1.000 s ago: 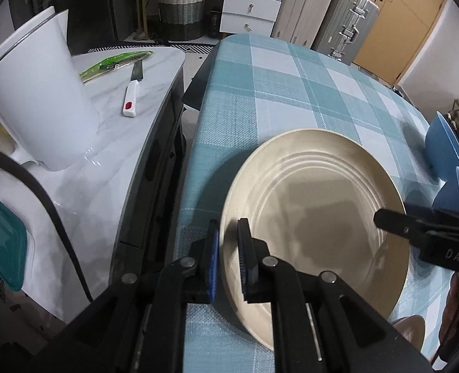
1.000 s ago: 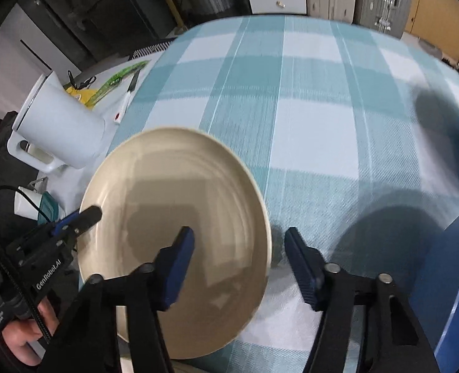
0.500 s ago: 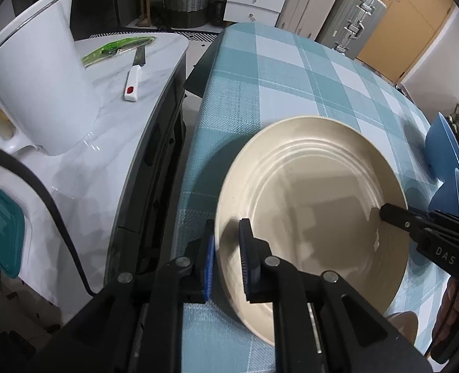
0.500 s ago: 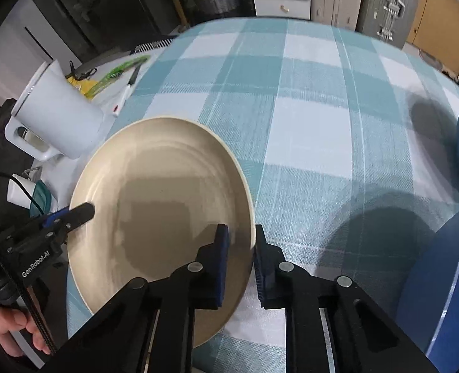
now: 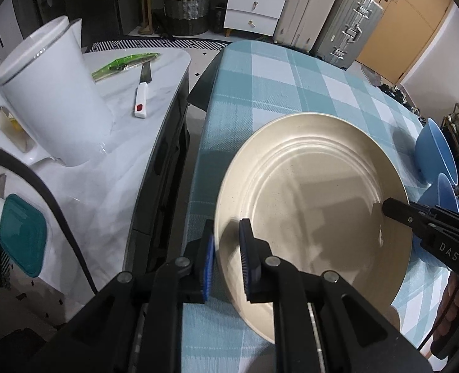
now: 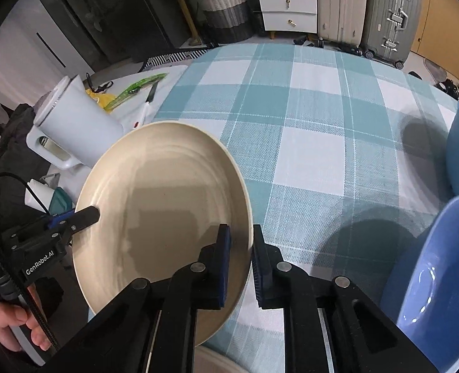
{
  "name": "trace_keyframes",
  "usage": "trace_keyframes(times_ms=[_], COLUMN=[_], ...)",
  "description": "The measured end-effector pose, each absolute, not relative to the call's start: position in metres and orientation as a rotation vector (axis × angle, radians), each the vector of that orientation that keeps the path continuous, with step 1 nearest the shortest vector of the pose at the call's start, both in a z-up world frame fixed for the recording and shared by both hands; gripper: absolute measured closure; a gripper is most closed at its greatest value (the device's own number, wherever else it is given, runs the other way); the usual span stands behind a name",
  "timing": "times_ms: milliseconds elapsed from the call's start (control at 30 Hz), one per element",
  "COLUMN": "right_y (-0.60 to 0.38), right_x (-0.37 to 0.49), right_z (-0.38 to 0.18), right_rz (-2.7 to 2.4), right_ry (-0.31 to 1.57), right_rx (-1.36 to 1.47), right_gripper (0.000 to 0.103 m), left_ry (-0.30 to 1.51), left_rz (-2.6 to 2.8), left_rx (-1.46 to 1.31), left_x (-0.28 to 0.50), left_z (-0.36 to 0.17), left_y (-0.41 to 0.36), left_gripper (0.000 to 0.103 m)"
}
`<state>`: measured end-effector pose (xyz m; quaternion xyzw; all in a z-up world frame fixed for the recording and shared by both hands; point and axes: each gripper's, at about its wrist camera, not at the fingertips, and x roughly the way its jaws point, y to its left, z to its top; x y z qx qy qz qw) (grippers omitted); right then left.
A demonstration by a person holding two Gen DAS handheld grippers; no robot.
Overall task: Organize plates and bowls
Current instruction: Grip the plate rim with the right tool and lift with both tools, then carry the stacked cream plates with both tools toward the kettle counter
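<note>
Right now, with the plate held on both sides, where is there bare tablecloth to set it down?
The widest free patch is the checked tablecloth beyond the beige plate, running to the far edge near the suitcases. The right side is crowded by two blue bowls. Left, the marble counter holds a white kettle, a knife and a teal lid.

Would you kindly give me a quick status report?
Left gripper and right gripper both clamped on plate rims. Right jaws just closed. Blue bowls close right.
</note>
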<state>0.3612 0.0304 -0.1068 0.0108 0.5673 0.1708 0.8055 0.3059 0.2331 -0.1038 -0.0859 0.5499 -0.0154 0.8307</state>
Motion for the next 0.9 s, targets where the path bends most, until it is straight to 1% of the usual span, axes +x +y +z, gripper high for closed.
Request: trace_keyframes(times_ms=[200, 467, 700, 900], right_y=[0.015, -0.003, -0.017, -0.028], right_x=[0.340, 0.288, 0.241, 0.202], right_z=[-0.086, -0.068, -0.076, -0.096], right_rz=[0.341, 0.336, 0.345, 0.348], right_ry=[1.206, 1.187, 1.202, 1.222], right_rx=[0.056, 0.039, 0.044, 0.065], right_gripper=[0.091, 0.091, 0.092, 0.092], left_ry=[1.177, 1.182, 1.208, 1.216], left_rz=[-0.044, -0.029, -0.010, 0.010], left_rx=[-0.168, -0.122, -0.116, -0.070], left_x=[0.295, 0.256, 0.212, 0.177], left_z=[-0.088, -0.072, -0.076, -0.085], left_y=[0.222, 0.200, 0.185, 0.170], left_gripper=[0.090, 0.091, 0.091, 0.091])
